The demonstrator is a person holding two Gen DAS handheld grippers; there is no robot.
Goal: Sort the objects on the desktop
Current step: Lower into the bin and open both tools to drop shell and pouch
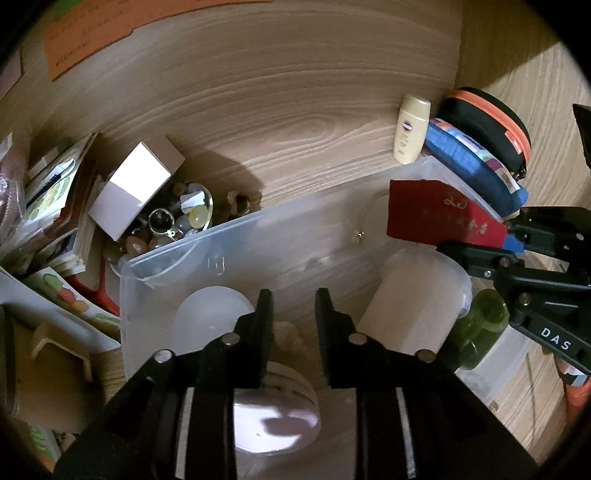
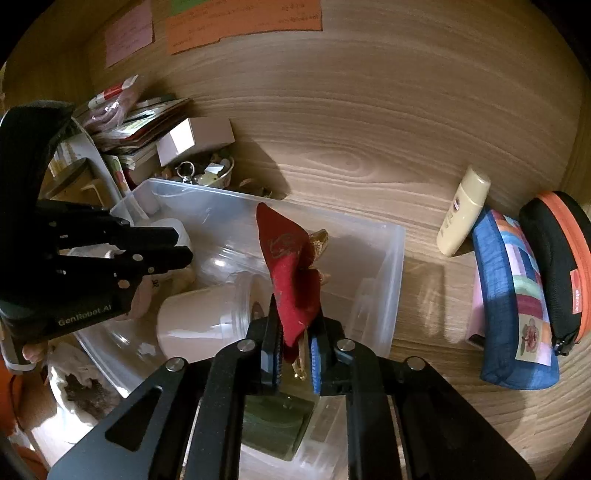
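1. Now the right gripper [image 2: 293,343] pinches a red pouch [image 2: 291,273] above the clear plastic bin [image 2: 391,236].
2. The left gripper [image 1: 293,317] hovers inside, fingers slightly parted, empty.
3. Next probably: release the pouch into the bin.

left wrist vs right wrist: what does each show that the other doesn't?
Left wrist only: the left hand-held gripper head-on, slightly open with nothing between its fingers, and a round pale lid beneath it in the bin.

Right wrist only: a pink note on the back panel, and the right hand-held gripper's pads pressing the red pouch with its gold trim.

Both: clear plastic bin, red pouch, cream bottle, blue patchwork pouch, black-and-orange case, white box, orange note.
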